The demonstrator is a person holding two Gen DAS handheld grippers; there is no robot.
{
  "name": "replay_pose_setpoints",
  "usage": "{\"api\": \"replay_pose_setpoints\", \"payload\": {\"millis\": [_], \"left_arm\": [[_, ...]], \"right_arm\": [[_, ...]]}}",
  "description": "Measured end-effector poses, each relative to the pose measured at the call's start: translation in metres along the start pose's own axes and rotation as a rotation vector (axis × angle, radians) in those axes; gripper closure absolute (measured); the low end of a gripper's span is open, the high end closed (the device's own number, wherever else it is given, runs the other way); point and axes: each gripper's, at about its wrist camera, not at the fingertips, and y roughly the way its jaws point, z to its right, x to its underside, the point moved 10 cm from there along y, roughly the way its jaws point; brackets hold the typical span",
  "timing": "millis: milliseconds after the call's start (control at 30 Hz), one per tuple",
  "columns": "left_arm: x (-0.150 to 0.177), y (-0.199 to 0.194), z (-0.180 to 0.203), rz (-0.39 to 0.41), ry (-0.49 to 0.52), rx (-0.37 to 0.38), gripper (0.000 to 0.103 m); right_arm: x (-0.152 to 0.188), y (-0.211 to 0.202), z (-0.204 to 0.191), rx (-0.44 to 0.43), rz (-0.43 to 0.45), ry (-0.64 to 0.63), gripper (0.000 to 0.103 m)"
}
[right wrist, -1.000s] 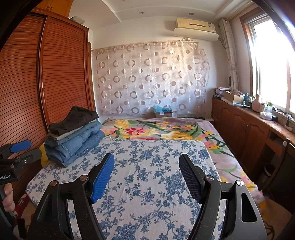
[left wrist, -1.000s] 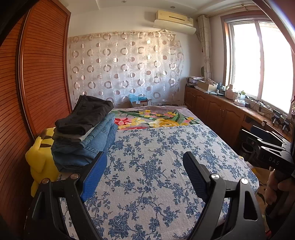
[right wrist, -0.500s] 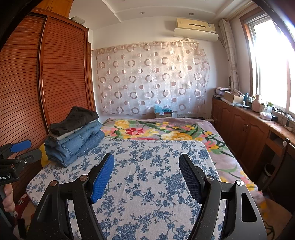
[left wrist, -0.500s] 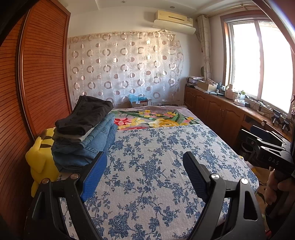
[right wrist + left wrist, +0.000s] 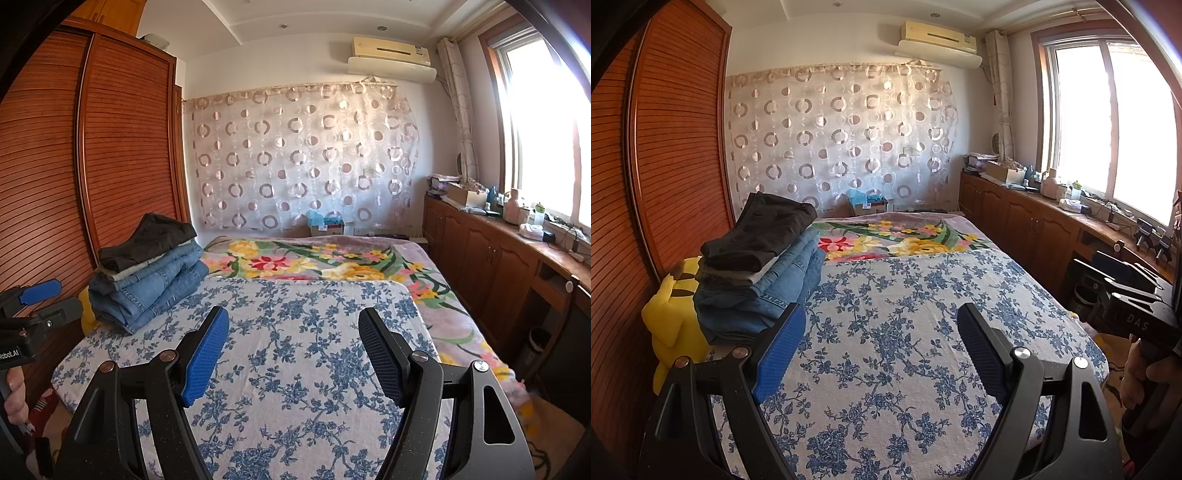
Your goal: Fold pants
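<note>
1. Pants: a folded stack sits at the wardrobe-side edge of the bed; dark pair on top, a pale layer under it, blue jeans at the bottom.
2. Handling, judged: denim looks heavy and fairly stiff, and should hold a crease; the dark pair looks softer and limper. Best hold is likely a waistband or hem edge, pinched through all layers.
3. Left gripper: jaws spread, nothing between them, poised over the floral sheet just beside the stack.
4. Right gripper: jaws likewise apart and empty, further from the stack.
5. Hidden: the stack's far side, the exact garment count, and most of the yellow plush behind the stack.
</note>
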Motion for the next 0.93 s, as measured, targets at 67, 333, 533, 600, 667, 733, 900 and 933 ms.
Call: {"api": "replay_pose_setpoints", "payload": {"millis": [67, 333, 533, 600, 667, 733, 900, 933], "left_arm": [[-0.0009, -0.0009, 0.0014, 0.001, 0.001, 0.0, 0.018], [-0.0018, -0.0017, 0.001, 0.002, 0.0, -0.004, 0.018], [-0.0017, -0.0027, 0.0006, 0.003, -0.001, -0.004, 0.018], [-0.0022, -0.0029, -0.0003, 0.002, -0.002, -0.006, 0.018], [-0.0021, -0.0032, -0.0005, 0.002, -0.001, -0.006, 0.018], [-0.002, -0.0029, -0.0002, 0.003, -0.001, -0.006, 0.018], [-0.0027, -0.0029, -0.0033, 0.003, -0.002, -0.008, 0.018], [-0.0029, -0.0028, -0.0035, 0.003, -0.001, -0.008, 0.018]], "right_arm": [[0.0001, -0.0004, 0.0008, 0.0, 0.001, 0.001, 0.028], [-0.0008, -0.0007, 0.0011, 0.004, 0.003, -0.001, 0.028], [-0.0012, -0.0012, 0.0013, 0.005, 0.005, -0.001, 0.028], [-0.0011, -0.0011, 0.0014, 0.005, 0.005, -0.001, 0.028], [-0.0003, -0.0014, 0.0018, 0.008, 0.006, -0.002, 0.028], [-0.0004, -0.0019, 0.002, 0.018, 0.012, -0.005, 0.028], [0.0001, -0.0017, 0.0023, 0.018, 0.011, -0.006, 0.028], [-0.0002, -0.0017, 0.0021, 0.018, 0.01, -0.005, 0.028]]}}
